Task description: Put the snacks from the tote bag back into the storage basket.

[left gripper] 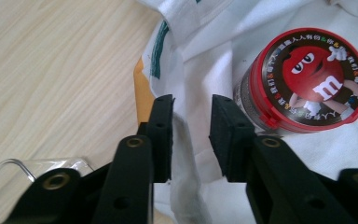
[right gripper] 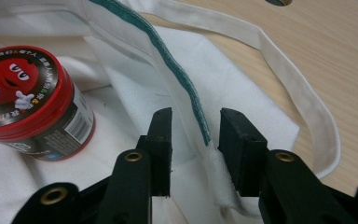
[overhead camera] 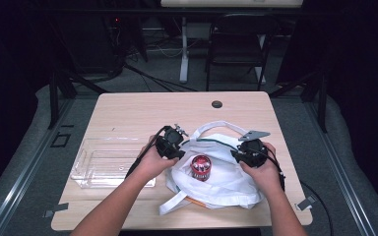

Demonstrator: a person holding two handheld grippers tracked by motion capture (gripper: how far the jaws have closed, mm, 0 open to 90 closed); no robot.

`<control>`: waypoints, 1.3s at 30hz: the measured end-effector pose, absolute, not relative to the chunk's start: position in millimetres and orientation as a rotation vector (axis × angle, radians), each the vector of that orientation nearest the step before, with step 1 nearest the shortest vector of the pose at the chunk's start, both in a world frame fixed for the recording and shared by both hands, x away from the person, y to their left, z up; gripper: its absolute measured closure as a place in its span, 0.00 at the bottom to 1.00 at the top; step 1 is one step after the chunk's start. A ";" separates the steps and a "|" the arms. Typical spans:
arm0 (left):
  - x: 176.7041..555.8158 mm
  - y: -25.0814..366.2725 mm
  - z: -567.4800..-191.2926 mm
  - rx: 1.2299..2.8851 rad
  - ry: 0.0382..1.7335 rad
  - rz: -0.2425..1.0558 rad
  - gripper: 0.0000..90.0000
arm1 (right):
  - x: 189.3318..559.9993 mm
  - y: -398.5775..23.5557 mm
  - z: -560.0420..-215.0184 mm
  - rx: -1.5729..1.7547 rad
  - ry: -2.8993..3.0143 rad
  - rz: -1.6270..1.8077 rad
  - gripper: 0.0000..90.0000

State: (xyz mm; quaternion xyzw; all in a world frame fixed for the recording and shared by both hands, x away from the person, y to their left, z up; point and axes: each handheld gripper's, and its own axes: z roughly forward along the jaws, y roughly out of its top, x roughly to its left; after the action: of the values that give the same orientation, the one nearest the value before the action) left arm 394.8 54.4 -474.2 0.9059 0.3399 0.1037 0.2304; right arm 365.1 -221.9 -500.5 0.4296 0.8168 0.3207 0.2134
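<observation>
overhead forward-down, two close views, shared bag [overhead camera: 224, 172]

1. The left tool [overhead camera: 173, 145] sits at the cloth bag's [overhead camera: 226, 184] left edge; the right tool [overhead camera: 248, 150] sits at its right edge.
2. The canister [overhead camera: 201, 167] stands on the bag, between the two tools.
3. A clear tray [overhead camera: 103, 164] lies on the counter [overhead camera: 128, 108] left of the left tool.
4. The bag's strap [right gripper: 303, 93] loops on the counter beyond the right tool.
5. A chair [overhead camera: 237, 44] stands behind the counter.

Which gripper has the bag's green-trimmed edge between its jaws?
The right gripper: the green-trimmed edge of the bag runs between its jaws. The left gripper straddles plain white cloth beside the can.
</observation>
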 end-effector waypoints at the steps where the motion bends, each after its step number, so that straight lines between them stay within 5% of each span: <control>1: 395.4 54.5 -472.4 2.490 0.927 0.277 0.70 | 364.6 -222.1 -499.5 1.197 2.268 0.899 0.71; 14: 392.1 43.1 -456.4 2.589 0.784 0.228 0.53 | 360.7 -222.6 -493.9 1.181 2.263 0.947 0.65; 39: 380.7 9.3 -459.9 2.726 0.485 0.128 0.43 | 357.7 -226.0 -488.9 1.200 2.209 1.003 0.47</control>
State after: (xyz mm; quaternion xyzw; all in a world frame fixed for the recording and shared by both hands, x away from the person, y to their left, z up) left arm 380.7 9.3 -459.9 0.9667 0.1721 0.0455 0.1839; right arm 357.7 -226.0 -488.9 0.4328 0.7970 0.3618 0.2157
